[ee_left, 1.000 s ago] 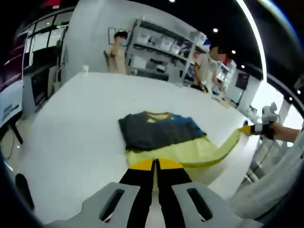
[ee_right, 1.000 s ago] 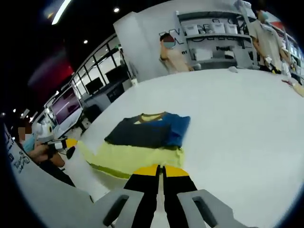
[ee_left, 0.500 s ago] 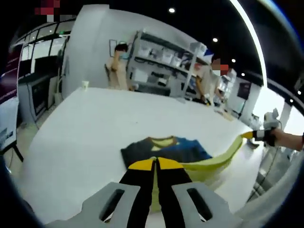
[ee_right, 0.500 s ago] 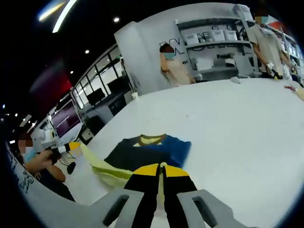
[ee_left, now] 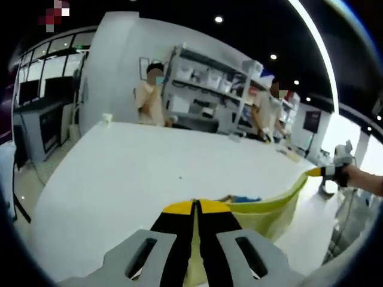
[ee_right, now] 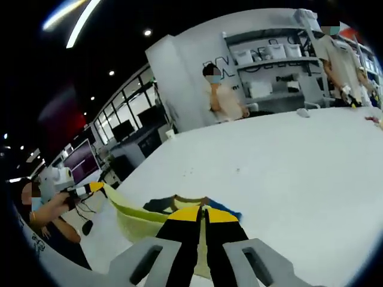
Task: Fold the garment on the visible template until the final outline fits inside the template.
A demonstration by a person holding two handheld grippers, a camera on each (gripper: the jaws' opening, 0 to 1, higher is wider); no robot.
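Note:
The garment is a shirt with a yellow-green lower half [ee_left: 269, 212] and a dark and blue upper part [ee_left: 242, 198]. In the left gripper view my left gripper [ee_left: 195, 206] is shut on its yellow-green hem, lifted off the white table [ee_left: 125, 167]. My right gripper [ee_left: 316, 172] appears at the far right, holding the other end of the hem. In the right gripper view my right gripper [ee_right: 204, 212] is shut on the hem [ee_right: 140, 218], and the left gripper [ee_right: 94, 187] holds it at the left. The dark upper part [ee_right: 158, 204] peeks behind the raised fabric. I see no template outline.
Two people stand beyond the table's far edge, one by the wall [ee_left: 149, 95] and one by the shelves [ee_left: 266, 113]. Shelving with boxes [ee_left: 209, 78] lines the back. A small cup [ee_left: 107, 118] sits on the far left corner. A hand [ee_left: 359, 177] holds the right gripper.
Both grippers have risen with the yellow-green hem, lifting it up and over the dark upper part, which now is mostly hidden behind the raised fabric.

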